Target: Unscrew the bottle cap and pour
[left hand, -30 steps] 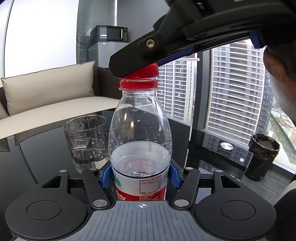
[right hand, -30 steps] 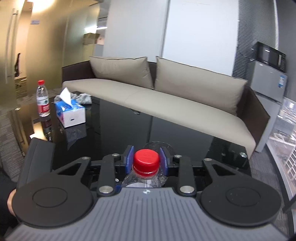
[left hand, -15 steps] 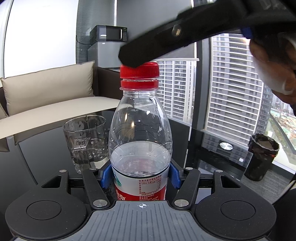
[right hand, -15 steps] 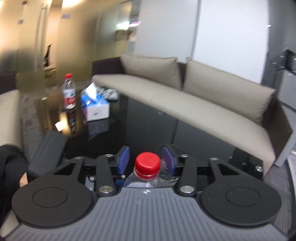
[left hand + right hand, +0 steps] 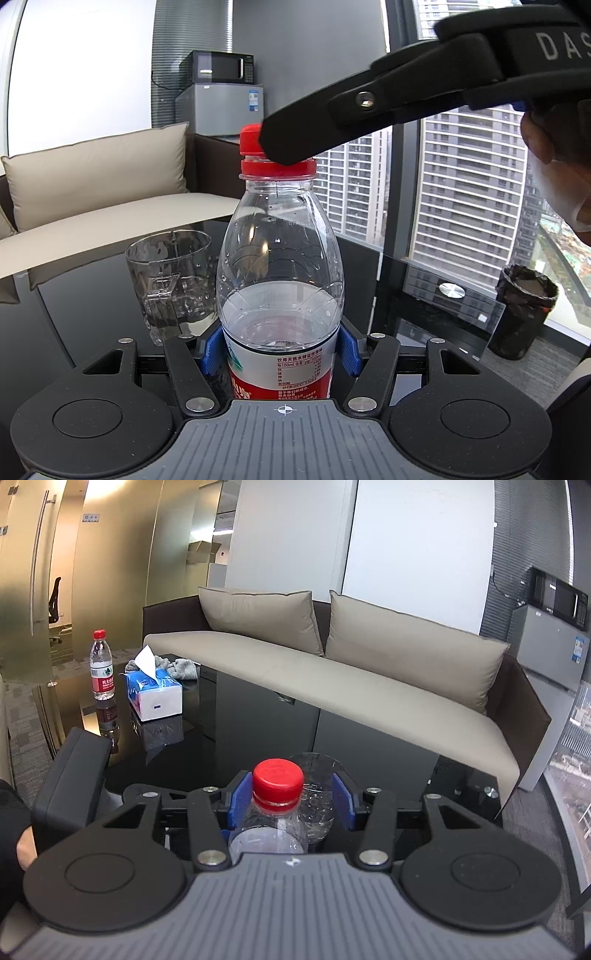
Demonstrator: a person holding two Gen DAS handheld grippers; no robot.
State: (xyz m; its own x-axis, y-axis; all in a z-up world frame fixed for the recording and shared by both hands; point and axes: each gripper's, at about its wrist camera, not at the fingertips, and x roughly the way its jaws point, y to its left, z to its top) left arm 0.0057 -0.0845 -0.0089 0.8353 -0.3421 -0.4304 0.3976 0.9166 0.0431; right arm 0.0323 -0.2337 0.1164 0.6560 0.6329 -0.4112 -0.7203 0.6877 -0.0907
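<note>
The clear water bottle stands upright at the centre of the left wrist view, about a third full, its red and white label low against the camera housing. The left gripper has its jaws closed on the bottle's lower body, the blue pads pressed against both sides of it. The red cap is on the neck, partly covered in this view by a black finger of the right gripper, which reaches in from the upper right of the frame.

In the right wrist view the cap sits low in the centre, between the right gripper's blue pads. Those jaws are partly open: the left pad stands just beside the cap, and a clear gap shows between the cap and the right pad, so they have no hold on it.

An empty glass mug stands on the dark glossy bench just left of the bottle and a little behind it; in the right wrist view it appears right behind the cap.

At the left of the right wrist view, farther along the bench, stand a second bottle with a red cap and a blue and white tissue box. A beige sofa runs behind the bench. A bin with a black liner stands on the floor by the window at the right of the left wrist view.
</note>
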